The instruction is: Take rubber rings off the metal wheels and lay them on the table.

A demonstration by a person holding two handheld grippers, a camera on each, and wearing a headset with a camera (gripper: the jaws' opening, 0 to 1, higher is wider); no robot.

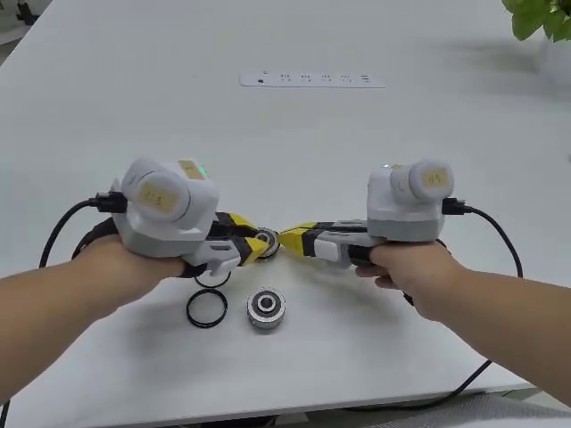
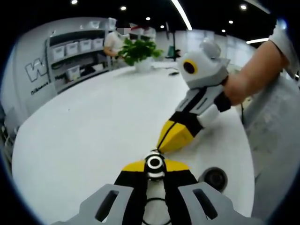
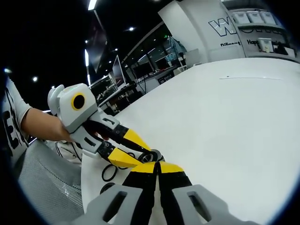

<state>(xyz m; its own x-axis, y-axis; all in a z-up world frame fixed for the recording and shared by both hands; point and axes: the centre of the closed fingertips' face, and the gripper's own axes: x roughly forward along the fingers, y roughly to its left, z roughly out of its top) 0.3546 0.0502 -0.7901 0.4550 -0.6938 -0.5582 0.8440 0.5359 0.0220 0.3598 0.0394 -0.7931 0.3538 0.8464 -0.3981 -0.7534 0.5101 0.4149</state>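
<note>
My left gripper (image 1: 257,247) is shut on a small metal wheel (image 1: 267,242) and holds it just above the table. In the left gripper view the wheel (image 2: 154,163) sits between the yellow jaw tips. My right gripper (image 1: 287,238) comes in from the right, and its closed tips pinch the black rubber ring on that wheel's rim (image 3: 152,156). A loose rubber ring (image 1: 207,308) lies flat on the table below the left gripper. Beside it lies a second metal wheel (image 1: 266,305). Another ring (image 1: 212,279) peeks out from under the left gripper.
A white power strip (image 1: 312,80) lies across the far middle of the white table (image 1: 357,143). A green plant (image 1: 538,16) stands at the far right corner. Black cables (image 1: 500,241) trail from both grippers towards the near table edge.
</note>
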